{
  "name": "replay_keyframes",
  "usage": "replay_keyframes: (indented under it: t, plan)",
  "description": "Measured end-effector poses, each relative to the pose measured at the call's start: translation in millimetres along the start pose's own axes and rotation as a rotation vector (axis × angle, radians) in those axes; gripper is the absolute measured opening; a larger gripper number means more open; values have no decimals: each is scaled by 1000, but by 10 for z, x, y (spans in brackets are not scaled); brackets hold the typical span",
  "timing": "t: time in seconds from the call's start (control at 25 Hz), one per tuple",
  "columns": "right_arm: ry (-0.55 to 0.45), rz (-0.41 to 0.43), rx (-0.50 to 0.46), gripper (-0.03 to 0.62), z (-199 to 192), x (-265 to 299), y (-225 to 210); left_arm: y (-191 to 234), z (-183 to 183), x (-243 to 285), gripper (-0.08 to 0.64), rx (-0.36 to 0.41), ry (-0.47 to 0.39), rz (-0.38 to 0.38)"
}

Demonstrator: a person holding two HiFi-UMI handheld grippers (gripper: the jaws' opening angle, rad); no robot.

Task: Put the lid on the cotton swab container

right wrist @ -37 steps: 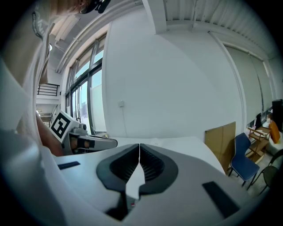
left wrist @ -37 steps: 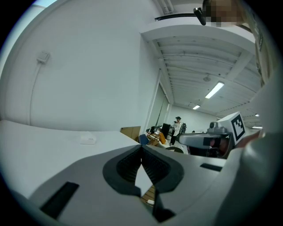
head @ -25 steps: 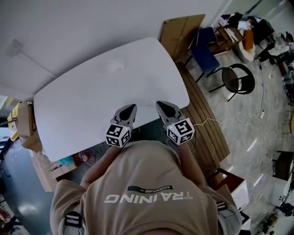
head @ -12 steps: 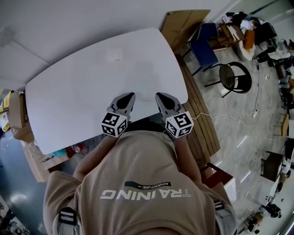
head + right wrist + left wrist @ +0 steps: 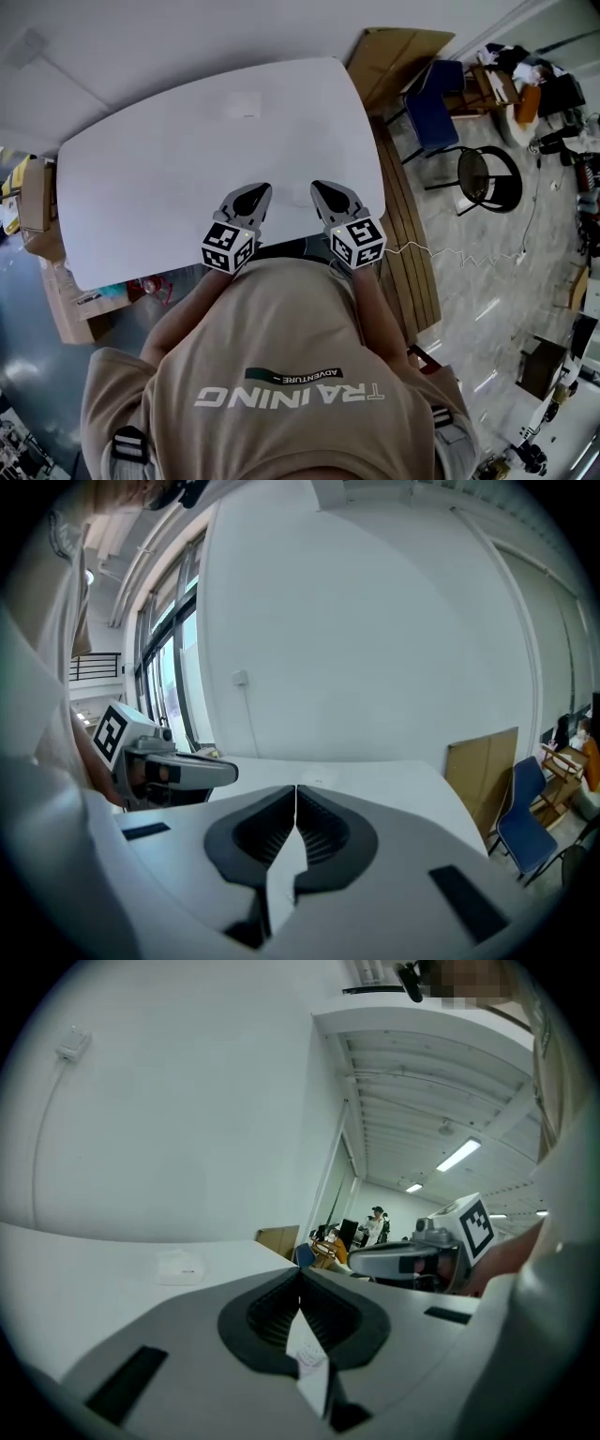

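One white table (image 5: pixel 141 178) fills the middle of the head view. Two grippers lie over its near edge, side by side and slightly apart, both pointing toward the far edge.

The left gripper (image 5: pixel 253 194) has its jaws pressed together, with nothing between them; its own view shows the dark ribbed pads meeting in one thin line (image 5: pixel 300 1274). The right gripper (image 5: pixel 326 192) is the same, with its jaws closed tight and empty (image 5: pixel 296 794). Each carries one marker cube, two in all: one (image 5: pixel 228 248) just off the table's near edge on the left, the other (image 5: pixel 357 242) on the right.

One small pale square thing (image 5: pixel 242 105) lies flat on the table near its far edge, well apart from both grippers. The left gripper view shows it too (image 5: pixel 180 1267). It is too faint to tell whether it is the swab container or its lid.

The person (image 5: pixel 281 375), in a tan shirt, stands at the near edge. Beyond the table's right end stand two chairs, one blue (image 5: pixel 433 112) and one black (image 5: pixel 487 173). One cardboard sheet (image 5: pixel 398 56) leans by the far right corner.
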State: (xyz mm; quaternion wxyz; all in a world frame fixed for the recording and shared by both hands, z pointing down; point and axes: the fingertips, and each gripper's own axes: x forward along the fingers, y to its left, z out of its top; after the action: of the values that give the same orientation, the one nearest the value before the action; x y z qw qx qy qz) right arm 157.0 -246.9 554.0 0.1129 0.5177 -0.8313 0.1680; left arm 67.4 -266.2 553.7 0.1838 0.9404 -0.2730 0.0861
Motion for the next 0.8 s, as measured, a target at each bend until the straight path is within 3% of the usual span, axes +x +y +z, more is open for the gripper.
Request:
replay_keyframes:
  t: [0.2, 0.44, 0.8]
  plan:
    - [114, 51, -62, 18, -275, 190, -2, 9, -35, 47, 12, 16, 11, 6]
    - [220, 102, -69, 18, -542, 352, -31, 57, 13, 94, 12, 5, -17, 32]
    - [301, 143, -59, 18, -830, 423, -7, 164, 42, 69, 13, 5, -34, 81]
